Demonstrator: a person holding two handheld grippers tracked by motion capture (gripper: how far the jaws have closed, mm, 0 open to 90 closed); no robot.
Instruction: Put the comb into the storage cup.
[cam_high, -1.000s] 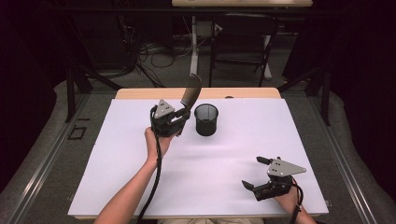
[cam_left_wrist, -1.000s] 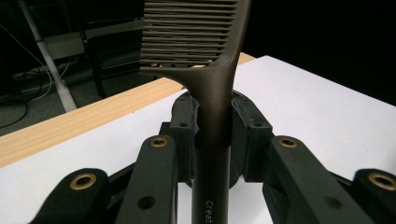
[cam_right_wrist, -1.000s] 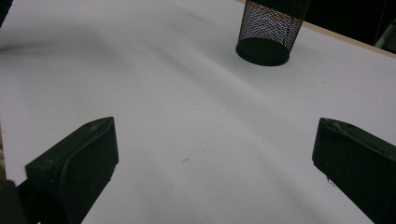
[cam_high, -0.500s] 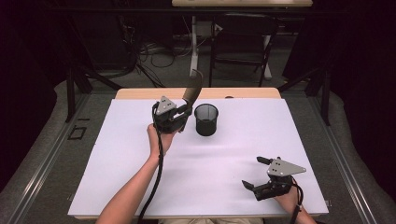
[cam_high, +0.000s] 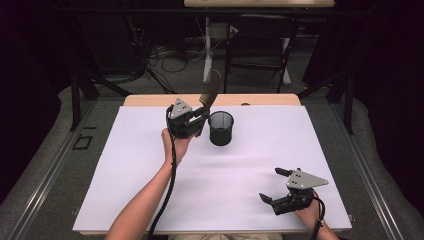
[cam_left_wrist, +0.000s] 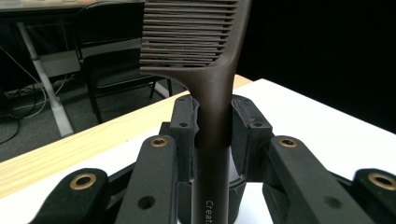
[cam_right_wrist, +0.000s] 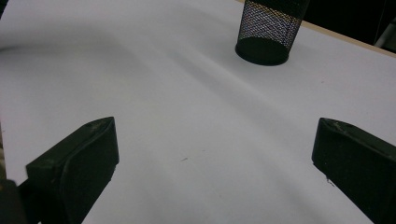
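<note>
High view has our left gripper (cam_high: 199, 119) clamped on the comb (cam_high: 210, 92), edged slightly closer beside the mesh cup (cam_high: 221, 128). We judge insertion comes next. Our right gripper (cam_high: 280, 187) rests wide, empty.

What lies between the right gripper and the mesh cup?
Only bare white table; high view shows nothing between the right gripper and the mesh cup.

comb (cam_left_wrist: 196, 42) teeth past top edge
</note>
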